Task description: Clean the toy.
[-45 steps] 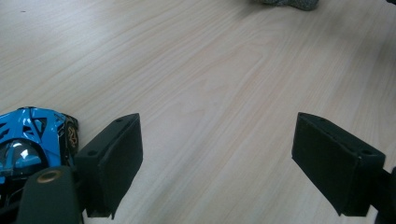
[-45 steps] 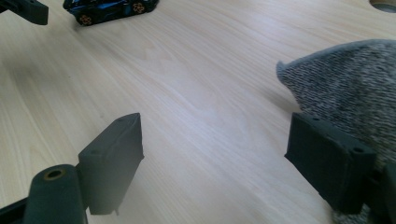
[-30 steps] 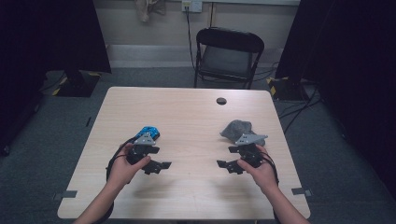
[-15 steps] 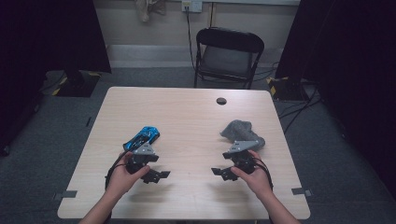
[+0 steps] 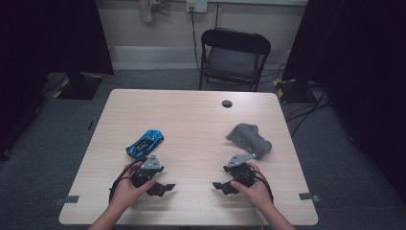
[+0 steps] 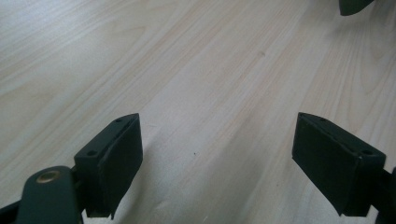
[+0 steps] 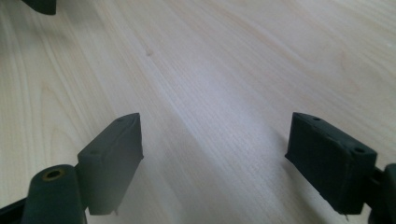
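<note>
Both hands have drawn back toward the table's near edge since the earlier pictures, uncovering the two objects they had been over. Item one: left gripper (image 5: 162,188), held low over the table (image 5: 191,120) near its front edge, jaws spread wide with bare wood between them, as its own view (image 6: 217,154) confirms; nothing gripped. Item two: right gripper (image 5: 222,187), likewise low near the front edge, jaws spread wide over bare tabletop in its own view (image 7: 212,158); nothing gripped. The two grippers point inward at each other, well apart. Item three: blue toy car (image 5: 145,143), lying on the table just beyond the left gripper, apart from it, nose angled away and to the right. Item four: grey crumpled cloth (image 5: 249,138), lying just beyond the right gripper, slightly to its outer side, not touching it. Item five: small dark round disc (image 5: 227,103), far beyond the right gripper, toward the far edge. Item six: black folding chair (image 5: 234,57), behind the table's far side.
</note>
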`<state>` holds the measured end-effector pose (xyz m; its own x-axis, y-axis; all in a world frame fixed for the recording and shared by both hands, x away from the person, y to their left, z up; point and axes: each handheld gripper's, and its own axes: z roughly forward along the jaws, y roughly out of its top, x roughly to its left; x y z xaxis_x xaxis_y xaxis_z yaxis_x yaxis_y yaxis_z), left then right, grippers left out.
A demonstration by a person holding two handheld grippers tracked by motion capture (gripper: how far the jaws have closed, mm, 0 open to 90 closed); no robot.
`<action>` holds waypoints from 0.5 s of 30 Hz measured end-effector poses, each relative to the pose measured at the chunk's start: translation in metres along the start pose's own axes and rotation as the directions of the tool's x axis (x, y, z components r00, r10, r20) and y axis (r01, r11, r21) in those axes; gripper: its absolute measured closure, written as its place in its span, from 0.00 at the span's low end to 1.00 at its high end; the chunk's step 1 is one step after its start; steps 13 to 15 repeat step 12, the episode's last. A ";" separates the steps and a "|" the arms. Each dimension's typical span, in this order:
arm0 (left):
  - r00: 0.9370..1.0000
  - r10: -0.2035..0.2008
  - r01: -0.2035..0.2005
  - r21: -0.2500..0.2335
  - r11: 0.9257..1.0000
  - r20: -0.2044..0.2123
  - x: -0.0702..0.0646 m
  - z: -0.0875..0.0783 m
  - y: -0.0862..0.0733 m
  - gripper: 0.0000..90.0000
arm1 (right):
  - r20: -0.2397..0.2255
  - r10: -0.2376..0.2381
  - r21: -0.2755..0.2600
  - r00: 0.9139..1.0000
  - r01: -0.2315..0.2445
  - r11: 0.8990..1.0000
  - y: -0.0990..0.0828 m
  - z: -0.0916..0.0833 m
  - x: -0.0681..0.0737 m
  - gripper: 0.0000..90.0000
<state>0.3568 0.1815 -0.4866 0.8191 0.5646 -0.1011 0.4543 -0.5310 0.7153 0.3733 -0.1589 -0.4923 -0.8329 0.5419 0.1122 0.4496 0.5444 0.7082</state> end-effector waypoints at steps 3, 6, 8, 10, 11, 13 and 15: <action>1.000 0.009 -0.009 0.000 1.000 0.006 -0.001 0.001 -0.002 0.18 | 0.005 -0.023 0.002 1.000 0.023 1.000 -0.002 0.003 0.001 0.18; 1.000 0.010 -0.010 0.001 1.000 0.005 -0.001 0.001 -0.003 0.18 | 0.015 -0.035 0.001 0.999 0.035 0.999 -0.003 0.003 0.001 0.18; 1.000 0.016 -0.016 0.001 1.000 -0.003 -0.001 0.001 -0.004 0.18 | 0.029 -0.045 -0.010 0.999 0.045 0.999 -0.004 0.004 0.002 0.17; 1.000 0.025 -0.025 0.010 1.000 -0.010 -0.001 0.002 -0.006 0.18 | 0.037 -0.050 -0.029 0.998 0.051 0.998 -0.006 0.005 0.003 0.17; 1.000 0.025 -0.025 0.010 1.000 -0.010 -0.001 0.002 -0.006 0.18 | 0.038 -0.055 -0.032 0.998 0.056 0.998 -0.007 0.006 0.004 0.17; 1.000 0.028 -0.028 0.015 1.000 -0.009 -0.002 0.003 -0.007 0.18 | 0.043 -0.060 -0.034 0.997 0.062 0.998 -0.007 0.006 0.004 0.17; 1.000 0.028 -0.028 0.015 1.000 -0.009 -0.002 0.003 -0.007 0.18 | 0.043 -0.060 -0.034 0.997 0.062 0.998 -0.007 0.006 0.004 0.17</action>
